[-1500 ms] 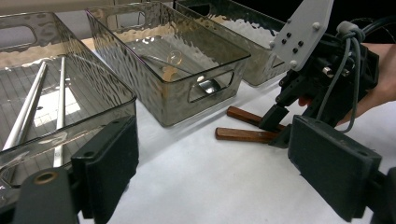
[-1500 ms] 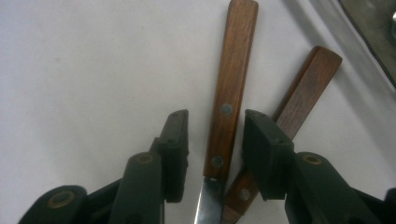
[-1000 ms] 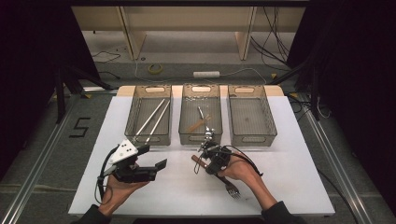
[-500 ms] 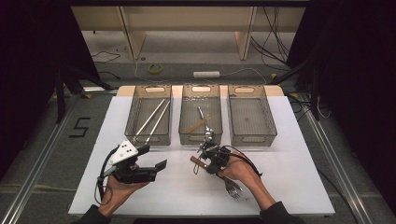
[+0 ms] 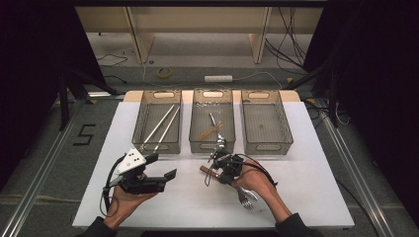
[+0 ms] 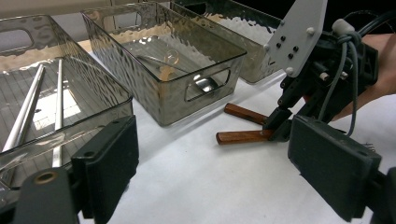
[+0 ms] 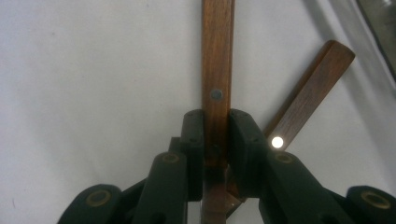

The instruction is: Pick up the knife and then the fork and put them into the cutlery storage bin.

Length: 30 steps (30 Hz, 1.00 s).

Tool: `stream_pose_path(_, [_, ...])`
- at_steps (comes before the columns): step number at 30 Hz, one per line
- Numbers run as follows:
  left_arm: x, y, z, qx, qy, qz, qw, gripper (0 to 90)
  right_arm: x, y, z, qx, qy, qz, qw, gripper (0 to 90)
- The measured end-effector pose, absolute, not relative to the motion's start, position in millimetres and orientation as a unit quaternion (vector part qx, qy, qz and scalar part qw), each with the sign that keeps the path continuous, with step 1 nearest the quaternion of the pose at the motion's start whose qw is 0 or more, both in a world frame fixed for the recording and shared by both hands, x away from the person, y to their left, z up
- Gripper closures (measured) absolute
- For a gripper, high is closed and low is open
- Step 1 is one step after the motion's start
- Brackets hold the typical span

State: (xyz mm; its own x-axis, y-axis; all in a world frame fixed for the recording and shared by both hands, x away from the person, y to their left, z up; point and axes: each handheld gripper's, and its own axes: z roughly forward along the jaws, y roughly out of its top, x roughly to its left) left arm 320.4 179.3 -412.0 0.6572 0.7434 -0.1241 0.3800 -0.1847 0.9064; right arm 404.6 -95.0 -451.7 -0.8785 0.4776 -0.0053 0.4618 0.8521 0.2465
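Observation:
My right gripper (image 7: 215, 116) points down at the white table, shut on a wooden handle (image 7: 217, 56) whose pads it pinches from both sides; its jaws have just been closing on it. A second wooden handle (image 7: 313, 88) lies slanted beside it, touching the table. In the high view the right gripper (image 5: 217, 170) sits just in front of the middle tray (image 5: 210, 147). Fork tines (image 5: 245, 197) show under that hand's wrist. My left gripper (image 5: 162, 166) hovers open to the left, with nothing between its jaws, facing both handles (image 6: 240, 136).
Three clear trays stand in a row at the back of the table (image 5: 306, 187). The left tray (image 5: 141, 118) holds two long metal sticks (image 5: 160, 126). The middle one holds a few utensils (image 5: 212, 128). The right tray (image 5: 267, 148) looks bare.

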Motion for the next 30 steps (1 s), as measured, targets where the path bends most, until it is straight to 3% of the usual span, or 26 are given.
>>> stream_pose_path(30, [321, 180, -412, 0.748, 0.375, 0.18, 0.517, 16.0, 430, -154, -377, 0.313, 0.903, 0.285, 0.069, 77.5])
